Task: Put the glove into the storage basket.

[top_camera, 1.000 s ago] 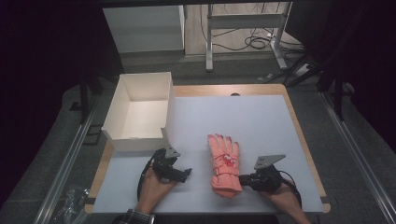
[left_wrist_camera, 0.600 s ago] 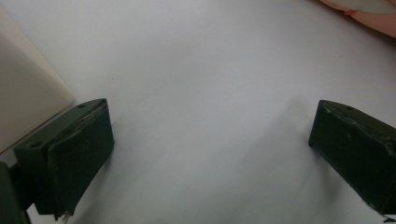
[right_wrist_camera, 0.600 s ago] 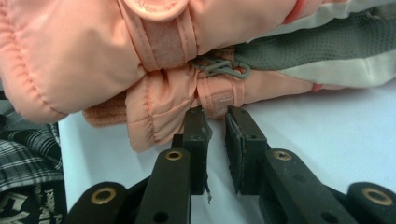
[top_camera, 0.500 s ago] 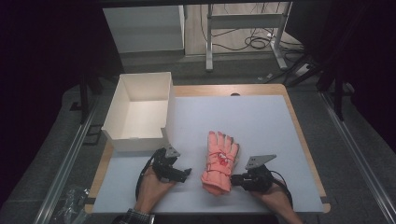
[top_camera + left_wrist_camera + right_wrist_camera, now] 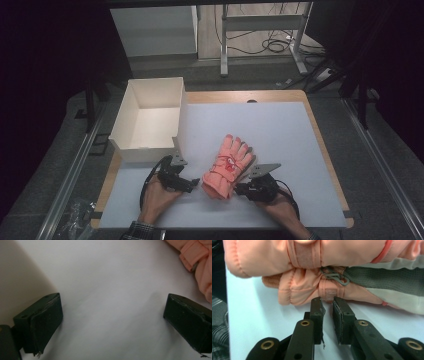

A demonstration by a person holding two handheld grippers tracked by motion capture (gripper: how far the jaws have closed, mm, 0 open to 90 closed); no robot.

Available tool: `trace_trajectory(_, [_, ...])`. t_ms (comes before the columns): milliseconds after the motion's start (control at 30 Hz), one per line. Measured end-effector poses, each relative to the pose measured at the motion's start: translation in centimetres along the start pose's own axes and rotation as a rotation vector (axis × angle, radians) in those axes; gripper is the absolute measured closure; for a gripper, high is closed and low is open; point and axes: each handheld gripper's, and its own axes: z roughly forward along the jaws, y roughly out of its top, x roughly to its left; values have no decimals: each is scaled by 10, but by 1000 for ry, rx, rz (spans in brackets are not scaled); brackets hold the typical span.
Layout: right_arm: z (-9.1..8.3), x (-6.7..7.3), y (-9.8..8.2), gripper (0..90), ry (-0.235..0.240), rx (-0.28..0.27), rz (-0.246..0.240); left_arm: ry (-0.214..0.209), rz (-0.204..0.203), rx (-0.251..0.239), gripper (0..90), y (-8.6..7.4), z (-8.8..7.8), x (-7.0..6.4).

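The desk (image 5: 300,150) carries a white mat, and most of it is free on the far side and on the right. At its left far corner stands a white box (image 5: 145,120), open on top and with nothing inside. In the middle near side lies a pair of pink gloves (image 5: 227,167), one on the other, tied with a red string.

Compared with one second ago, the gloves now lie more to the left and are turned, cuff toward the left hand. The right tool (image 5: 241,189) has moved with them. Its jaws are nearly together, with a small edge of the lower glove's cuff (image 5: 329,293) at their tips, so I judge that it drags the gloves toward the box.

The left tool (image 5: 192,184) rests on the mat just beside the cuff, jaws wide apart with nothing between them, and they have just been closing a little.

The box wall stands near the left tool, so little room remains there. To go in, the gloves must pass over this wall.
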Motion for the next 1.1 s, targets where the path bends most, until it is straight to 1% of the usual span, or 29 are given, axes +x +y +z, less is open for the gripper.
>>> trace_trajectory(167, [10,-2,7,796,-10,-11,-1,18,-21,-9,24,-4,-3,6])
trace_trajectory(267, [10,-2,7,784,-11,-13,-1,27,-27,-4,18,-4,-3,7])
trace_trajectory(333, [8,-1,7,770,-11,-9,-8,46,-31,-3,21,-4,-4,6])
trace_trajectory(367, [7,-1,8,761,-20,-1,-19,56,-24,-6,27,-4,-5,6])
trace_trajectory(400, [5,-1,8,756,-36,1,-33,63,-25,-12,29,-4,-6,6])
trace_trajectory(433, [2,-1,8,750,-47,-2,-40,68,-28,-15,31,-4,-7,6])
trace_trajectory(500, [-5,-6,8,736,-63,-14,-39,63,-36,-27,32,-4,-10,7])
trace_trajectory(567, [-12,-12,6,717,-97,-22,-35,59,-41,-36,33,-4,-13,8])
trace_trajectory(633, [-20,-20,3,695,-154,-23,-32,53,-44,-49,35,-4,-17,8])
trace_trajectory(700, [-27,-26,0,668,-191,-25,-24,49,-44,-51,35,-4,-20,8])
trace_trajectory(767, [-35,-34,-5,630,-229,-27,-13,34,-45,-66,35,-2,-26,7])
trace_trajectory(867, [-47,-46,-12,579,-288,-27,8,18,-38,-74,34,3,-32,3])
trace_trajectory(1000, [-61,-65,-22,516,-355,-26,51,-1,-38,-81,34,9,-40,1])
trace_trajectory(1100, [-67,-76,-28,470,-393,-20,76,-12,-36,-82,34,14,-44,-1])
